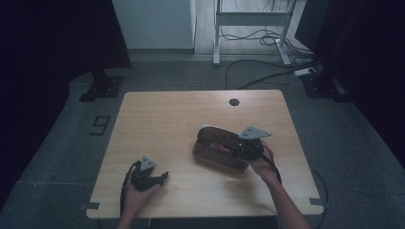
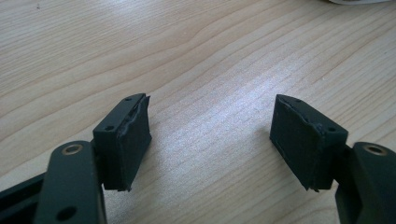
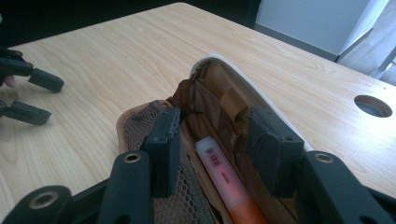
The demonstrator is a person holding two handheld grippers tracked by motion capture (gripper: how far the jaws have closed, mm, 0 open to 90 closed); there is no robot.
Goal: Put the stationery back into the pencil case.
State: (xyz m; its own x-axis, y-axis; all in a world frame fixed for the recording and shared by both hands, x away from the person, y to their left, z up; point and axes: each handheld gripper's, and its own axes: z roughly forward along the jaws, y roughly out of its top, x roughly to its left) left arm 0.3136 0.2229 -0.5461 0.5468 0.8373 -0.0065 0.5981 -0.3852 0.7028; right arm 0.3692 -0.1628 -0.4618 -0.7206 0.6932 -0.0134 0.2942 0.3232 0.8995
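Right gripper view: we are hanging our released right tongs [image 3: 215,144] over the marker [image 3: 229,179], already lying in the open case [image 3: 219,95]; closing it is remaining, left tongs [image 2: 210,140] resting released.

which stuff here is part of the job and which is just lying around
In the job:
- brown pencil case, open
- orange marker lying inside it
- right gripper, jaws apart over the marker

Just there:
- left gripper, open over bare table
- cable hole
- floor cables
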